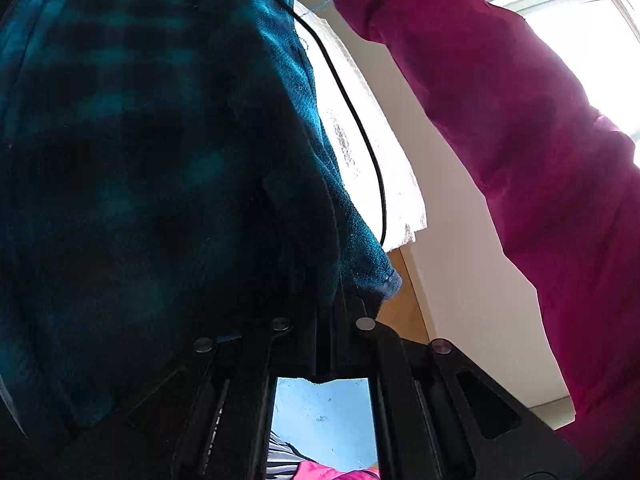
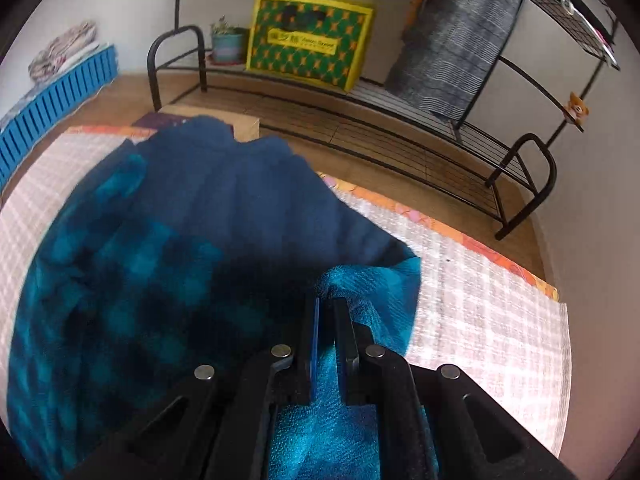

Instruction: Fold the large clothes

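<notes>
Magenta sleeve, black claws

A teal-and-black checked fleece garment, with a plain dark blue part at its far side, is being lifted in loose folds above a pale checked mat, one fold being pinched near its right edge and another hanging alongside.
</notes>
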Demonstrator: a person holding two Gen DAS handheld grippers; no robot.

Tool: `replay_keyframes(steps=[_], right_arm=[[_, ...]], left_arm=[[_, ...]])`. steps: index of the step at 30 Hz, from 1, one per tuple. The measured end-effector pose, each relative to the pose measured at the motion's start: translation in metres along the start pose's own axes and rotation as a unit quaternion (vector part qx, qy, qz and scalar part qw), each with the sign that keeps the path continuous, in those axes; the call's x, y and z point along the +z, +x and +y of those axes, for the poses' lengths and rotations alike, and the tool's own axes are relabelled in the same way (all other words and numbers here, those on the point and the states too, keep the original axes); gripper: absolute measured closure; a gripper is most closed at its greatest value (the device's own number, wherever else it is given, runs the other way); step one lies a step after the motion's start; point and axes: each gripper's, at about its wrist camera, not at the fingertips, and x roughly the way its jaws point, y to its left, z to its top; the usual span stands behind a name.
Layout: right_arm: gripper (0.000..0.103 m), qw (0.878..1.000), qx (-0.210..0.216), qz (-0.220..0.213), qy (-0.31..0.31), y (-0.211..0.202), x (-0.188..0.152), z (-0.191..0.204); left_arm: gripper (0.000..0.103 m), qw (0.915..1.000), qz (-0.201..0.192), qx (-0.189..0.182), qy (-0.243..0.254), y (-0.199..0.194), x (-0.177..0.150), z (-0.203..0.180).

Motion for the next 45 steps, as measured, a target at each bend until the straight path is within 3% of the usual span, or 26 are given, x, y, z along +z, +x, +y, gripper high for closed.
replay_keyframes(steps=[3,6,9,13,18,20,24,27,30,31,32,33,36,39,42,45], right_arm=[[0.09,0.999,0.014,0.028,0.002,0.029,-0.006,0.013],[0.076,0.998,0.052,0.019,0.03,0.016,-0.008,0.0],[0.074,0.995,0.086,-0.008,0.054,-0.024,-0.013,-0.025],[0.072,0.987,0.126,-0.047,0.09,-0.096,-0.045,-0.063],[0.064,0.981,0.155,-0.047,0.107,-0.164,-0.135,-0.082],[0.063,0.976,0.173,-0.037,0.125,-0.18,-0.178,-0.083],[0.061,0.95,0.235,0.005,0.205,-0.183,-0.267,-0.081],[0.061,0.932,0.265,0.019,0.246,-0.177,-0.321,-0.07],[0.061,0.916,0.286,0.028,0.279,-0.165,-0.351,-0.057],[0.06,0.912,0.291,0.031,0.288,-0.16,-0.358,-0.055],[0.06,0.908,0.294,0.032,0.295,-0.158,-0.364,-0.053],[0.06,0.906,0.294,0.033,0.303,-0.157,-0.369,-0.049],[0.06,0.896,0.308,0.021,0.32,-0.16,-0.38,-0.049],[0.059,0.891,0.319,0.011,0.324,-0.167,-0.385,-0.047],[0.059,0.892,0.321,0.014,0.317,-0.165,-0.382,-0.039],[0.05,0.895,0.314,0.023,0.316,-0.155,-0.376,-0.03]], left_arm=[[0.102,1.0,0.001,0.005,-0.002,0.001,0.007,0.002],[0.102,0.9998,0.002,0.018,0.001,-0.004,0.011,0.002],[0.098,0.9997,-0.008,0.023,0.0,-0.016,0.013,0.003],[0.081,0.9985,-0.037,0.039,-0.01,-0.036,0.01,0.001],[0.081,0.9975,-0.053,0.033,-0.033,-0.054,0.004,0.009],[0.081,0.9969,-0.055,0.011,-0.056,-0.056,0.003,0.02],[0.079,0.9924,-0.055,-0.029,-0.106,-0.056,0.006,0.034],[0.067,0.9889,-0.047,-0.044,-0.134,-0.049,0.007,0.038],[0.067,0.9884,-0.042,-0.051,-0.136,-0.045,0.008,0.035],[0.067,0.9898,-0.042,-0.046,-0.128,-0.04,0.01,0.033],[0.077,0.9912,-0.036,-0.039,-0.121,-0.034,0.013,0.032],[0.103,0.9919,-0.03,-0.03,-0.12,-0.029,0.015,0.032],[0.102,0.9907,-0.061,0.01,-0.121,-0.039,0.018,0.04],[0.102,0.9893,-0.064,0.031,-0.128,-0.045,0.016,0.051],[0.102,0.9899,-0.056,0.042,-0.123,-0.039,0.014,0.055],[0.102,0.9906,-0.055,0.052,-0.114,-0.037,0.011,0.053]])
